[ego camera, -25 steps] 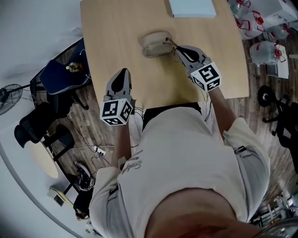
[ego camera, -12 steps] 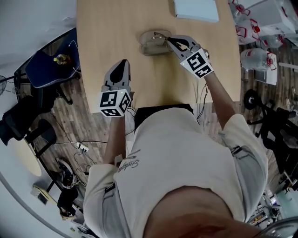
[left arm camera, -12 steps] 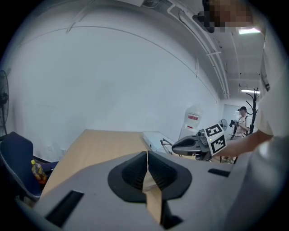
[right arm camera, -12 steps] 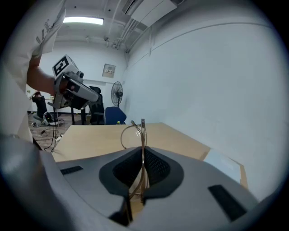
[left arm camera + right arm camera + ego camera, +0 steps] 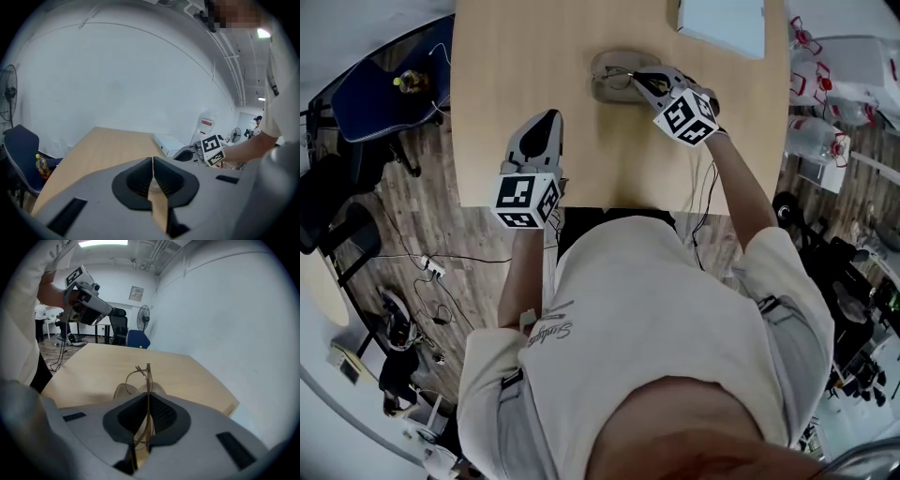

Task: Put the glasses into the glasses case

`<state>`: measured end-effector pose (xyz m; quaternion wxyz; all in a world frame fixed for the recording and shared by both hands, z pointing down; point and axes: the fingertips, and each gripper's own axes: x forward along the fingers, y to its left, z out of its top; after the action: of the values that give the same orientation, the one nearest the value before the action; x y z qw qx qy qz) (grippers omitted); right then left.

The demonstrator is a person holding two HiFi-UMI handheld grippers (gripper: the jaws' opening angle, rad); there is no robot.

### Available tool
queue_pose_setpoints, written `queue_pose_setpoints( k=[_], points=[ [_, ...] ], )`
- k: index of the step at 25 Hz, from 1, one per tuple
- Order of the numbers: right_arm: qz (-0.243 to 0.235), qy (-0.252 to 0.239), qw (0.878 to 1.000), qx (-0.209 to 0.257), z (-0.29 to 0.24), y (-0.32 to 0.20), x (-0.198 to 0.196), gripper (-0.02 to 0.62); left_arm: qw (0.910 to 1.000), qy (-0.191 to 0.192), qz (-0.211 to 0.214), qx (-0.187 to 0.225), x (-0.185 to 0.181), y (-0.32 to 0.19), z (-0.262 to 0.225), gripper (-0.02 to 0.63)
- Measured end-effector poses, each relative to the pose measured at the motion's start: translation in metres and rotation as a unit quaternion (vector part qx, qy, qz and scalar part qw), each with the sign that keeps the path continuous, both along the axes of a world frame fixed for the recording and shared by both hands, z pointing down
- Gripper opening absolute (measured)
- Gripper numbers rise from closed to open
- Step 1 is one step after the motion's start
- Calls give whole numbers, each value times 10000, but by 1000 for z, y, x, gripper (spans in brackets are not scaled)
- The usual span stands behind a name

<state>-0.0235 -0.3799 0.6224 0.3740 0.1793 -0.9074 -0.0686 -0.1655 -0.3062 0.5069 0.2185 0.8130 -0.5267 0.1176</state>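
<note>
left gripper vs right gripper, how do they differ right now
The left gripper is shut on nothing; the right gripper is shut on the glasses. The left gripper is over bare wood near the table's front edge; the right gripper reaches farther in, to the glasses case. Both are shut.

Thin-wire glasses (image 5: 142, 375) edge-up, over tan glasses case (image 5: 607, 90) (oblong, lying flat).

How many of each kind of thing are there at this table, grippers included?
Grippers: 2 (left gripper, right gripper)
Glasses: 1
Glasses case: 1
Flat white box: 1
Total: 5
</note>
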Motion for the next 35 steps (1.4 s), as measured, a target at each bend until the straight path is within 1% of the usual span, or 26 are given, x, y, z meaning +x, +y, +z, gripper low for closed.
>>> queue_pose_setpoints(
  k=[5, 10, 18, 24, 32, 35],
  points=[
    [-497, 446, 9978, -41, 24, 0, -15, 9, 9997, 35, -212, -89, -12, 0, 14, 17],
    [-732, 785, 9939, -271, 46, 4, -20, 9, 9992, 97, -355, -143, -21, 2, 23, 17],
    [-821, 953, 9908, -490, 65, 7, -25, 9, 9992, 126, -355, -156, -28, 0, 32, 17],
    [-781, 1146, 9883, -635, 77, 8, -25, 11, 9990, 187, -389, -121, -30, 4, 31, 17],
    [-924, 1354, 9855, -432, 85, 12, -23, 16, 9990, 133, -427, -68, -29, 11, 22, 17],
    [-961, 1393, 9848, -384, 87, 13, -25, 33, 9991, 119, -407, -97, -29, 16, 20, 17]
  ],
)
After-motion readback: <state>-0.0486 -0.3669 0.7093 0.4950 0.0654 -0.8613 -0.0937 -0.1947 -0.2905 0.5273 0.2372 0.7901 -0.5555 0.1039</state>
